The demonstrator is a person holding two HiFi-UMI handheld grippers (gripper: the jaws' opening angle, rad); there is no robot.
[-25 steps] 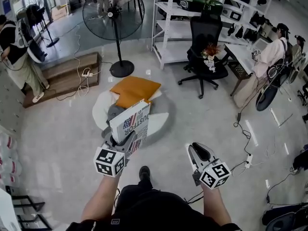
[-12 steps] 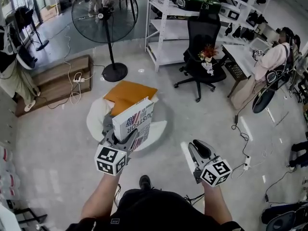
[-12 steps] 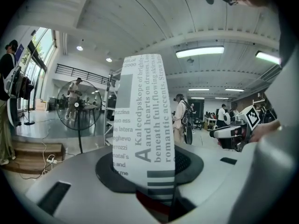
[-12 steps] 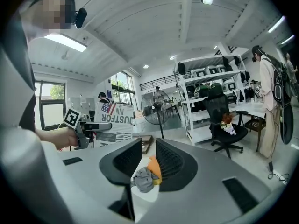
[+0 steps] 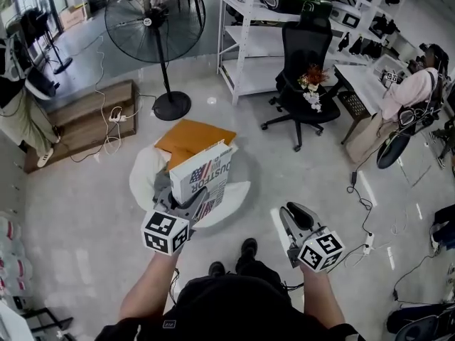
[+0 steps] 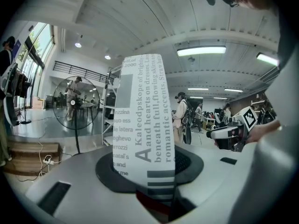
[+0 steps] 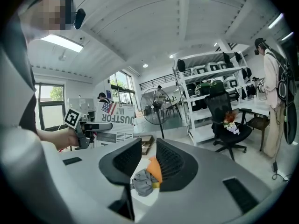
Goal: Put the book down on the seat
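Observation:
A white book [image 5: 206, 178] with a flag and bold print on its cover stands upright in my left gripper [image 5: 182, 206], whose jaws are shut on its lower edge. In the left gripper view the book's spine [image 6: 145, 120] rises straight up from between the jaws. It hangs over a low round white seat [image 5: 144, 170] that carries an orange cushion [image 5: 193, 137] and a grey cloth [image 5: 163, 182]. My right gripper [image 5: 294, 217] is off to the right of the seat over bare floor. Its jaws are opening, with nothing between them [image 7: 145, 164].
A standing fan [image 5: 153, 20] and a wooden platform [image 5: 85, 112] lie beyond the seat on the left. A black office chair [image 5: 306, 69] with flowers and white shelving [image 5: 249, 27] stand at the back right. Cables trail on the floor at right [image 5: 359, 190]. People stand at both edges.
The book stays upright in the left gripper over the seat. The person's feet have stepped forward. The right gripper has hardly shifted.

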